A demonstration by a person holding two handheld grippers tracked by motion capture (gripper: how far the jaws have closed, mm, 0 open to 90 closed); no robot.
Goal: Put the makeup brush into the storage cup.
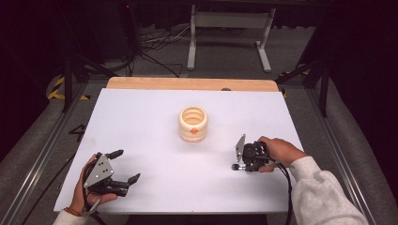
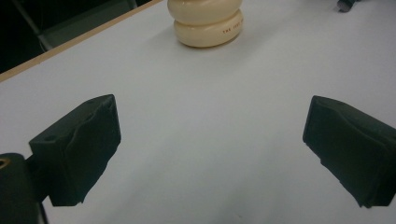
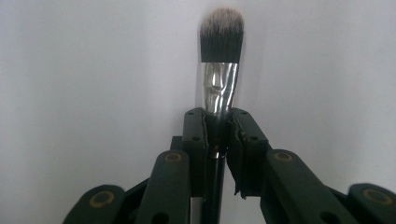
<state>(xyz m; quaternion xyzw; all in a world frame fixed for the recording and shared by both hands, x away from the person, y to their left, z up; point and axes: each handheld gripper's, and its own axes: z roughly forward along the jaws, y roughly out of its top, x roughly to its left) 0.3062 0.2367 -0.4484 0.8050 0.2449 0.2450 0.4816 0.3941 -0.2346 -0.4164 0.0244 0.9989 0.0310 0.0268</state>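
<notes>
A cream ribbed holder (image 1: 193, 123) stands upright, open-topped, at the table's (image 1: 141, 122) middle. A black-handled makeup brush (image 3: 219, 70), silver ferrule, pale-tipped bristles, is clamped in the right hand-held gripper (image 3: 217, 126).

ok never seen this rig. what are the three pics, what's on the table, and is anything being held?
No robot here: a person holds a two-jaw gripper in each hand. The high view looks down on the white table; the other two come from cameras riding on each gripper, looking along its jaws. A cream ribbed holder stands mid-table. The left gripper is open and holds nothing, its jaws wide apart over bare table, with the holder ahead in its own view. The right gripper is shut on a makeup brush, clamped at its handle just below the metal ferrule, bristles pointing away.
</notes>
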